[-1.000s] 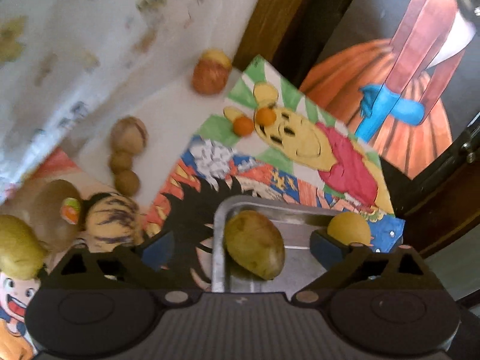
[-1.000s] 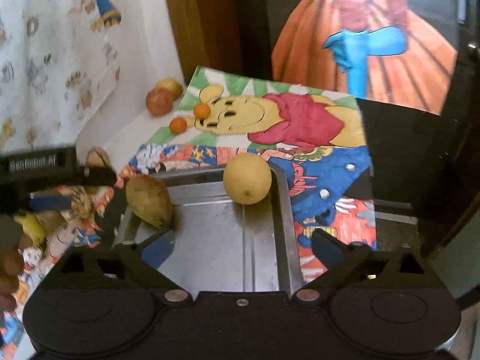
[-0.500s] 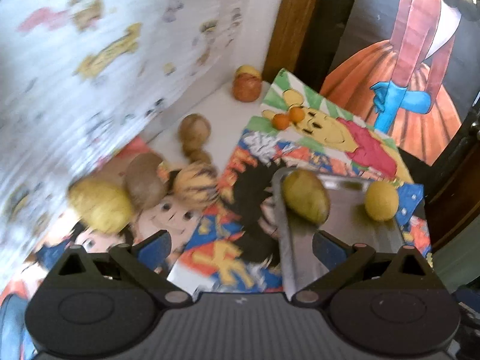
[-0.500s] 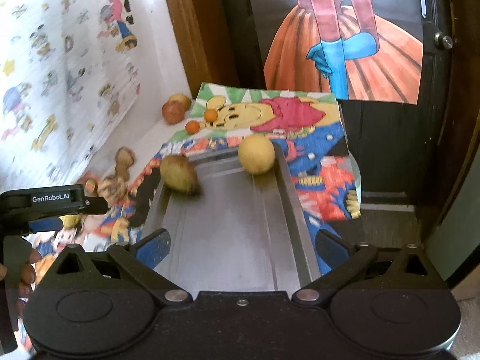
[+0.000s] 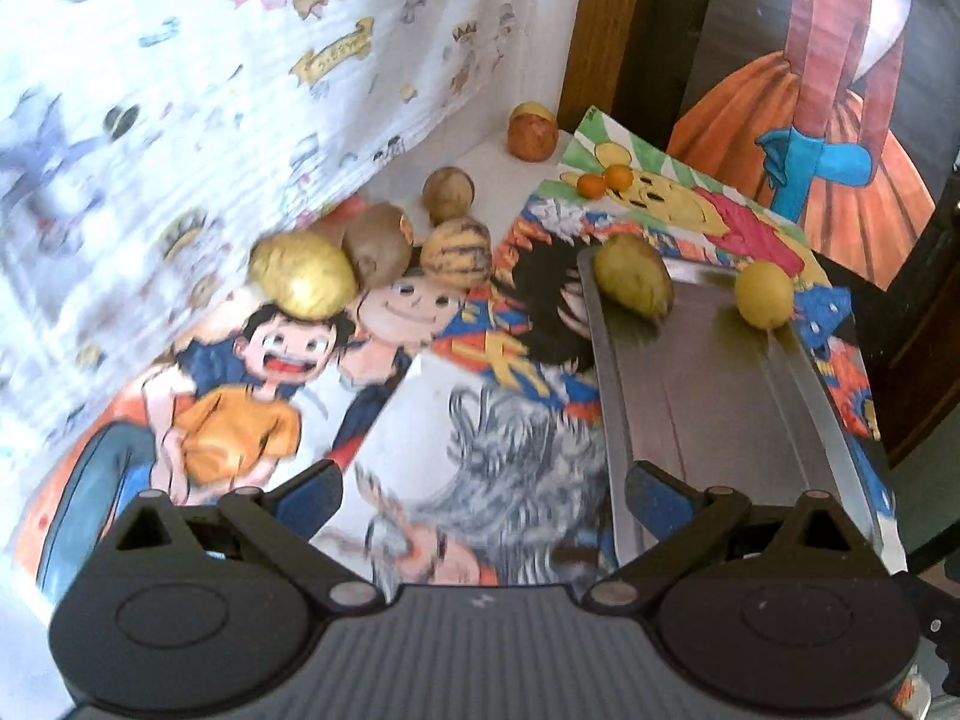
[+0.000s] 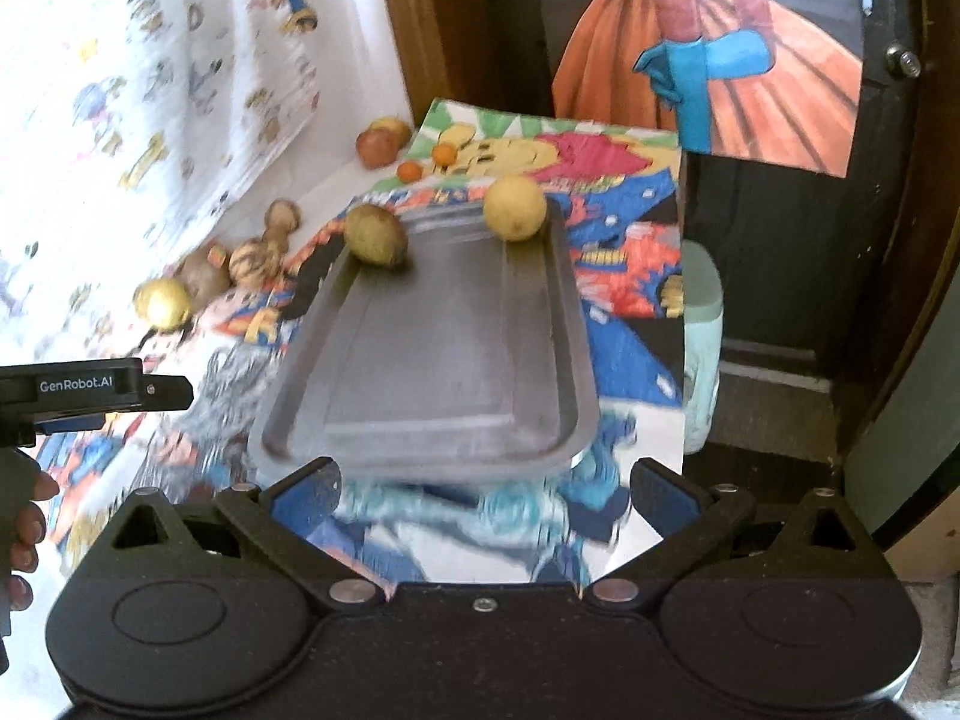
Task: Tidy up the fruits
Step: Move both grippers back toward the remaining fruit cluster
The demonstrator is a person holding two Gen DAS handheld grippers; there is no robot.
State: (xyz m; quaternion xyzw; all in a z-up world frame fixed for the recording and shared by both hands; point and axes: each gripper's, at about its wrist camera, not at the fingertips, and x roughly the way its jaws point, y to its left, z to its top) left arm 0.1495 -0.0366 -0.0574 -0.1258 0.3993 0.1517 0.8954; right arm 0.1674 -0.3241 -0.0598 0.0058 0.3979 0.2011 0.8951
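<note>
A grey metal tray (image 6: 432,360) (image 5: 708,396) lies on a cartoon-print cloth. At its far end rest a greenish-brown mango (image 6: 375,234) (image 5: 633,282) and a round yellow fruit (image 6: 515,207) (image 5: 763,294). Left of the tray, several fruits sit on the cloth: a yellow one (image 5: 303,282) (image 6: 162,302), a brown one (image 5: 378,237), a striped one (image 5: 456,243). My left gripper (image 5: 483,495) is open above the cloth, nothing between its fingers. My right gripper (image 6: 483,489) is open just short of the tray's near edge. The left gripper's body (image 6: 90,390) shows at the right wrist view's left edge.
Further back lie a brown round fruit (image 5: 448,193), a red-yellow apple (image 5: 531,135) and two small oranges (image 5: 606,181). A patterned white sheet (image 5: 180,90) rises on the left. A wooden post and a dark door with a poster (image 6: 720,48) stand behind. A hand (image 6: 24,534) holds the left gripper.
Both grippers have drawn back and up from the tray, so more of the cloth and tray shows. The left gripper has swung left. The fruits have not moved.
</note>
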